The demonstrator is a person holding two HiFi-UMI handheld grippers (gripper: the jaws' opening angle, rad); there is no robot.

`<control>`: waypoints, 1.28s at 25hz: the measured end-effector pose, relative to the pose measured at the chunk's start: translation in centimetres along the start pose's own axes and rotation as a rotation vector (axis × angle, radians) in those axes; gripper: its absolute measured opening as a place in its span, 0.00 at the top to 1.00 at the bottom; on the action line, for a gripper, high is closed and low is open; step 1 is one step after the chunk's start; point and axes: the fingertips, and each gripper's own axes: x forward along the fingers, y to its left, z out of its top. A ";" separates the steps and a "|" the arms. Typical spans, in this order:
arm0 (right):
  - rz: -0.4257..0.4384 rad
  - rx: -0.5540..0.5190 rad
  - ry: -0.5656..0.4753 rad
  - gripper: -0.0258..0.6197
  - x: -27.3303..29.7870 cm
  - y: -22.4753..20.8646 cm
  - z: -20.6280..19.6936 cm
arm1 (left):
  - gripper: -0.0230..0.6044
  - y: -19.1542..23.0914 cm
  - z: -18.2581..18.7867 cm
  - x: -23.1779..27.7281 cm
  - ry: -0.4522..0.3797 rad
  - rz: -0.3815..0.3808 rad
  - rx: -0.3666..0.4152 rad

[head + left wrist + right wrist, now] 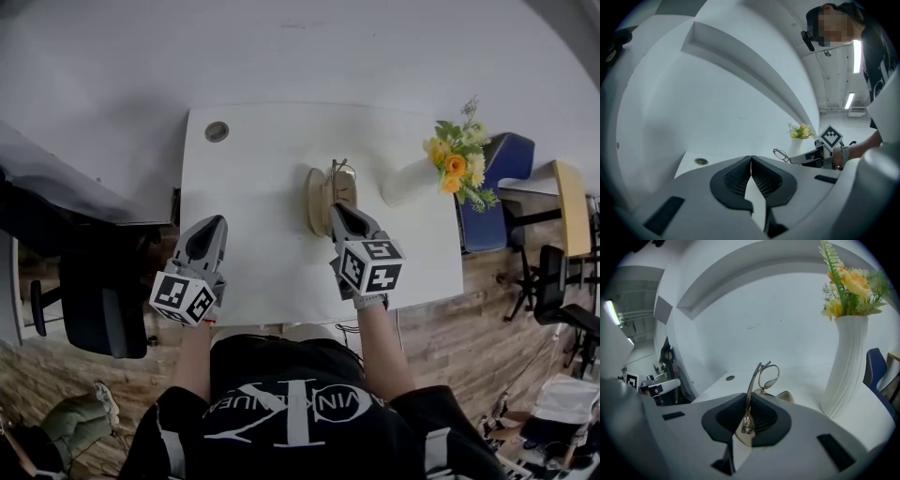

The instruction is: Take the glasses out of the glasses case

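Observation:
My right gripper is shut on one temple arm of the thin metal-framed glasses, which stand up out of its jaws. The glasses hang in the air just above the open tan glasses case, whose edge shows under them. In the head view the right gripper is over the case's near end, with the glasses past its tips. My left gripper is shut and empty, held level over the table's left front part, well apart from the case. The left gripper view shows its jaws touching, and the right gripper with the glasses off to the right.
A white ribbed vase of yellow and orange flowers stands right of the case. A round cable port sits in the far left corner of the white table. A black chair is on the left, a blue chair on the right.

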 end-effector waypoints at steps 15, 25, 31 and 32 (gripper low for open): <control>0.029 -0.020 -0.086 0.90 -1.8 1.2 2.4 | 0.94 0.1 2.2 -1.1 -0.037 0.012 0.034; 0.049 -0.049 -0.141 0.90 -2.8 2.0 3.8 | 0.94 0.2 3.6 -1.7 -0.069 0.025 0.055; 0.060 -0.070 -0.169 0.90 -3.5 2.4 4.5 | 0.94 0.2 4.3 -2.3 -0.089 0.037 0.067; 0.062 -0.072 -0.174 0.90 -3.6 2.5 4.6 | 0.94 0.2 4.4 -2.4 -0.091 0.039 0.069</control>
